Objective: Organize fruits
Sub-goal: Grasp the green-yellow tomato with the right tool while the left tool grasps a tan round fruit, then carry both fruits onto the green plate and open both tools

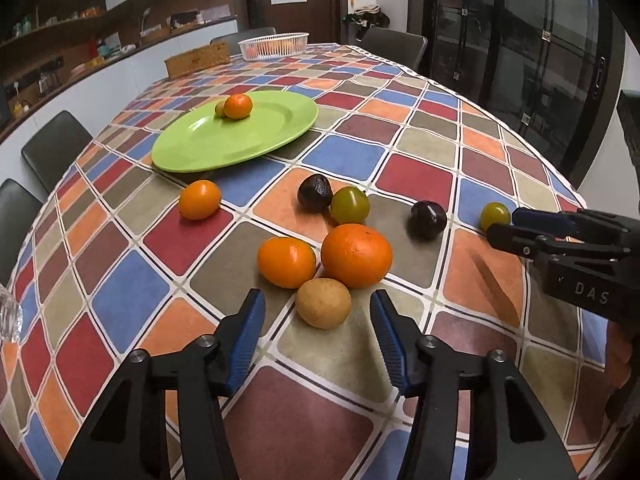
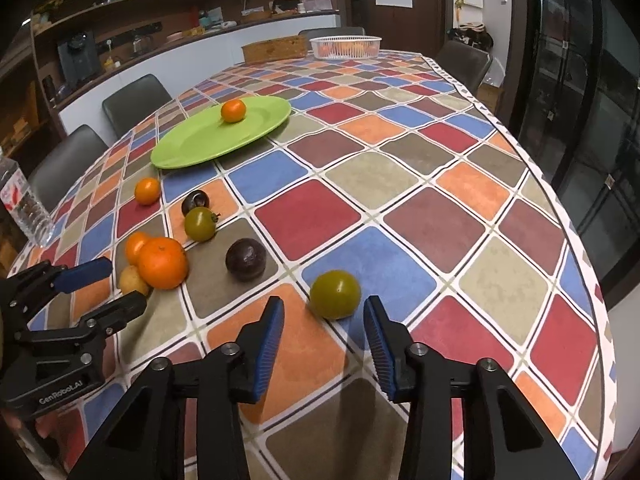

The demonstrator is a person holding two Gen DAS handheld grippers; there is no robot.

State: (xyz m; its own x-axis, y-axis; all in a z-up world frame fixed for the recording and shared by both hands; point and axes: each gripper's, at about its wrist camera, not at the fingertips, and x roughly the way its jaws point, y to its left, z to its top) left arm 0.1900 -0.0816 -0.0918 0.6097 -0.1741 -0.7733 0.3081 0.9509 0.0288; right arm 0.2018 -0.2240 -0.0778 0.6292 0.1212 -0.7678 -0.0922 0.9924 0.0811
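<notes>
I see the worktop [image 2: 420, 216] under a chequered cloth of red, blue, orange and grey squares. Toward its far-left part lies a green plate [image 1: 240, 140]; one small orange [image 1: 238, 106] sits on it, with a smaller greenish fruit [image 1: 219, 109] touching it behind.

My left hand-held gripper [image 1: 318, 304] hovers low with its jaws spread, holding nothing. A tan round fruit [image 1: 323, 302] lies between and just ahead of its blue pads. Touching that fruit are the large orange [image 1: 356, 255] and a mid-sized orange [image 1: 286, 262]. Beyond them a dark purple fruit [image 1: 315, 192] touches a green tomato [image 1: 349, 204]. A lone small orange [image 1: 199, 199] rests near the plate's near rim, off the plate.

My right hand-held gripper [image 2: 324, 308] is likewise spread and empty. A second green tomato [image 2: 335, 294] sits on the cloth just ahead of its jaw tips, between them. A second dark purple fruit [image 2: 245, 259] lies apart, to its left.

A white basket [image 2: 346, 47] stands at the far end.
</notes>
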